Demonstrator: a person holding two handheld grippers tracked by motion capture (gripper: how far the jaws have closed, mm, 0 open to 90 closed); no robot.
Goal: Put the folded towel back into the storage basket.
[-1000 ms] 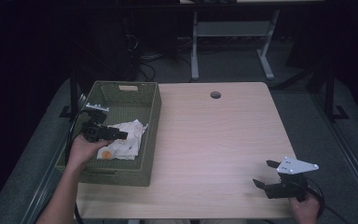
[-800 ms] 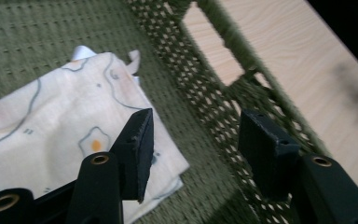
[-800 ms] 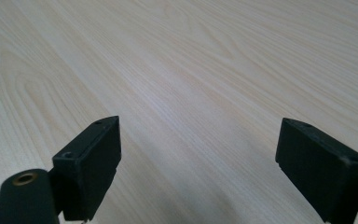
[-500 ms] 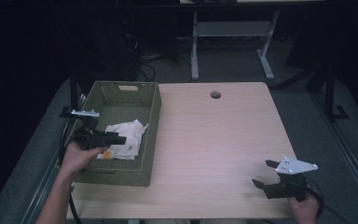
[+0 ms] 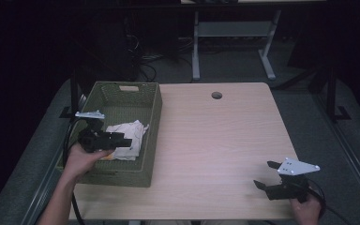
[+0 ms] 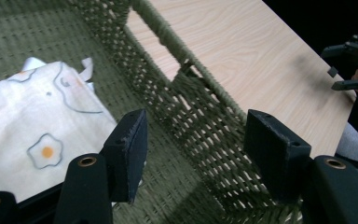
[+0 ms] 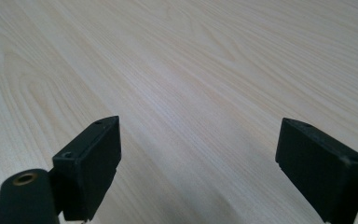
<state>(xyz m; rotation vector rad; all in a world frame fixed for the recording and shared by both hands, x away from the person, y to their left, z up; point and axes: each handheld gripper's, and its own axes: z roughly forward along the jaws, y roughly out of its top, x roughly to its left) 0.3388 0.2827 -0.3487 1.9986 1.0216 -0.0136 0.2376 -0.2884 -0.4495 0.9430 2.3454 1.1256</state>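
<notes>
A green woven basket [image 5: 152,136] stands at the table's left side. In it lies a crumpled white cloth [image 5: 126,133] printed with fried eggs. My left gripper [image 5: 124,142] hovers over the basket's near part, pointing right, just in front of the cloth. Its jaws have just been opening and stand apart with nothing held. In the left gripper view, the cloth [image 6: 37,140] lies to the left of the left gripper [image 6: 196,140], with the basket wall [image 6: 191,102] ahead. My right gripper [image 5: 265,174] rests near the table's front right corner, open. In its own view the right gripper [image 7: 198,154] has bare wood between the jaws.
The light wooden table [image 5: 215,140] has a round cable hole [image 5: 216,95] near its far edge. Dark floor, cables and a desk frame [image 5: 234,33] lie beyond. In the left gripper view the right gripper [image 6: 349,63] appears far off across the tabletop.
My left gripper has drawn back a little toward the basket's near left, and its jaws stand wider. The cloth stays in the basket. The right gripper has not moved.
</notes>
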